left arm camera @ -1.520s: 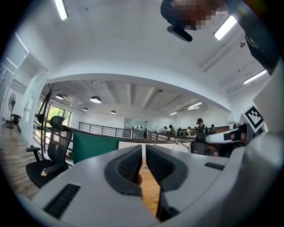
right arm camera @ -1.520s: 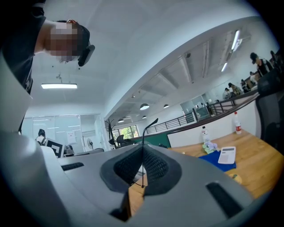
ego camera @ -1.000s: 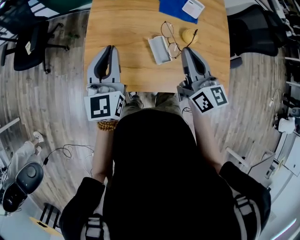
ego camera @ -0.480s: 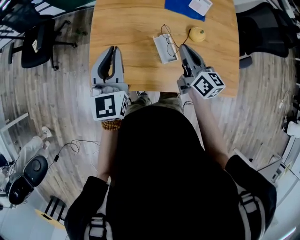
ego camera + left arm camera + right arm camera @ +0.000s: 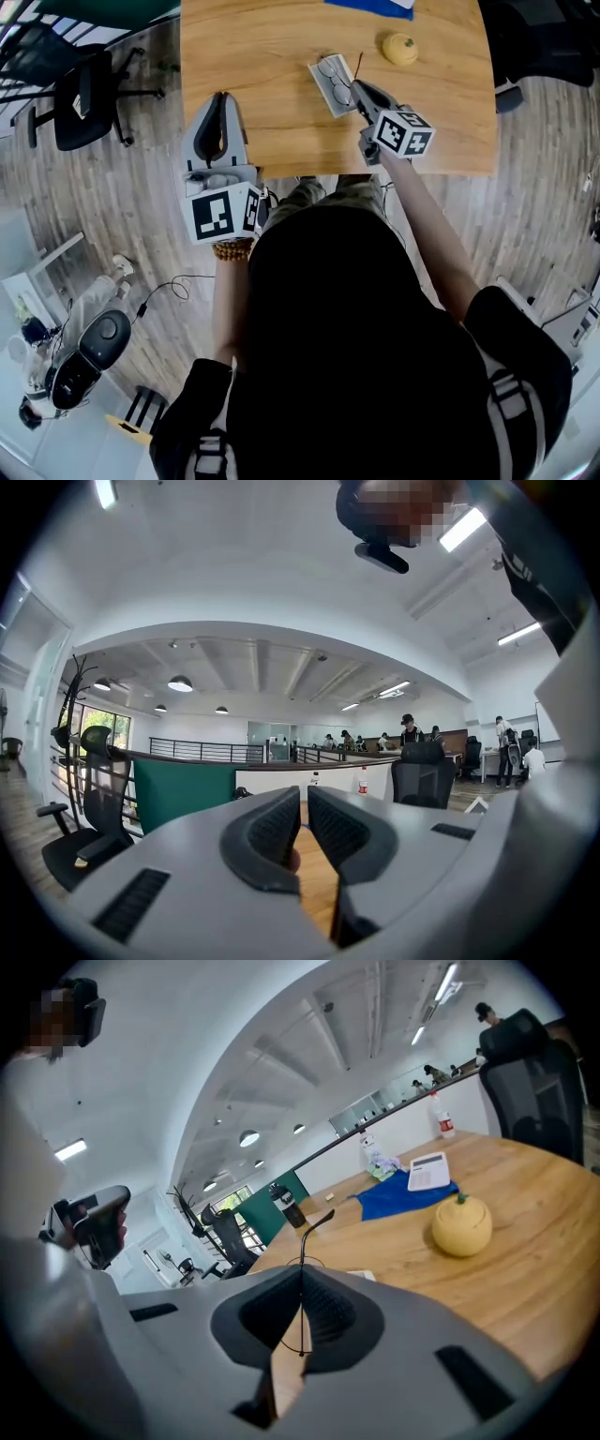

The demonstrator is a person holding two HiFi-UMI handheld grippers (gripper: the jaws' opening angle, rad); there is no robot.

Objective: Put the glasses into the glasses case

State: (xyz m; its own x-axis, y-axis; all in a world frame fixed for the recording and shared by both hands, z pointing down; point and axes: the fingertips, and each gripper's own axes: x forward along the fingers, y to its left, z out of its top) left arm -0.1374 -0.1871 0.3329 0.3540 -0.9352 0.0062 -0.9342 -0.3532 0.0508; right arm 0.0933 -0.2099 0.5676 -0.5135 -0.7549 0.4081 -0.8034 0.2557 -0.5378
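The thin-rimmed glasses (image 5: 337,79) lie across the white glasses case (image 5: 323,92) near the middle of the wooden surface (image 5: 253,56). Whether the lenses rest in the case or hang just above it cannot be told. The right gripper (image 5: 360,88) reaches in from the case's right side. Its fingers (image 5: 330,1314) are closed together on a thin wire part of the frame, and one dark temple arm (image 5: 317,1223) rises beyond the tips. A yellow fruit-shaped object (image 5: 400,48) sits farther back to the right, near a blue cloth (image 5: 405,1194). The left gripper (image 5: 221,97) is held over the near left of the surface, well apart from the case. Its fingers (image 5: 274,825) stand almost together with only a slit between them, and nothing is in it.
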